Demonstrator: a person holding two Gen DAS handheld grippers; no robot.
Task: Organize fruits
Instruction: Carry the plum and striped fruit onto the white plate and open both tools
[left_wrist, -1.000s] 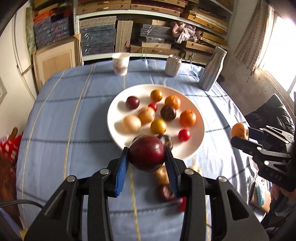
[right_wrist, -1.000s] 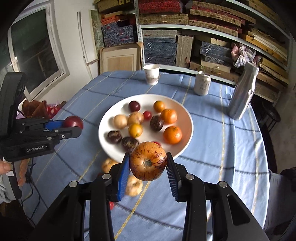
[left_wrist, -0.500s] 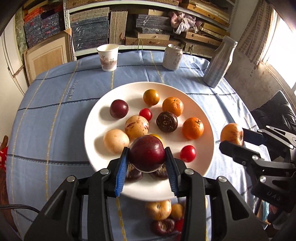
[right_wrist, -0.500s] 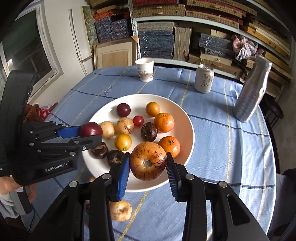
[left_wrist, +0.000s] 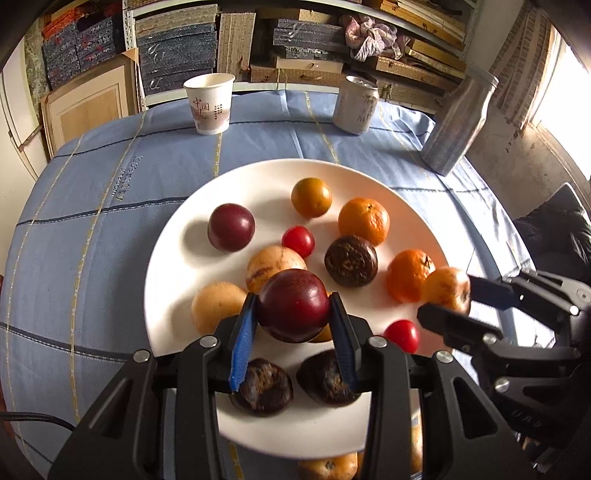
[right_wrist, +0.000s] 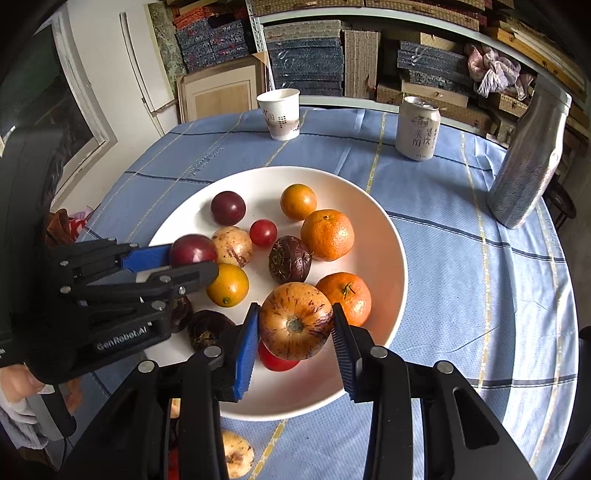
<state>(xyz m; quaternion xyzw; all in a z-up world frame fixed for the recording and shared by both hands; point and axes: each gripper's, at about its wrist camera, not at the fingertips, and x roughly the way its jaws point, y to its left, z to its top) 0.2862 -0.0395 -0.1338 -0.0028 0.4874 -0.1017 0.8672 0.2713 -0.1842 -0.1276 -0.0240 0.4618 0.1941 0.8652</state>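
Fruit from the left wrist view first. Pinches a dark red plum (left_wrist: 291, 302) between the blue pads of the left gripper (left_wrist: 293, 314), jaws drawn in against its sides, above the near half of the white plate (left_wrist: 266, 184). Hangs over a crowded patch: pale speckled fruit behind, two dark wrinkled fruits toward the front rim. Probably brought here because the plate serves as the collecting place. Shows the right gripper (left_wrist: 447, 299) at the right, clamped on an orange speckled fruit (left_wrist: 445, 290) just beside a mandarin (left_wrist: 408, 275). Leaves bare white along the plate's left side and front lip, so more room there than in the middle. Keeps paper cup (left_wrist: 209, 103), can (left_wrist: 356, 105) and silver bottle (left_wrist: 458, 122) well apart, at the far edge of the blue tablecloth (left_wrist: 110, 240).

From the right wrist view next. Grips the speckled fruit stem-end toward the camera, pads pressed on both flanks, over the plate's near right part. Sits close to the mandarin and above a red cherry tomato (right_wrist: 277, 360), so a straight drop risks landing on it; open plate lies to the right, toward the rim. Shows the left gripper across the plate, closed on the plum. Leaves one pale loose fruit (right_wrist: 236, 458) on the cloth below the front rim, not yet collected.
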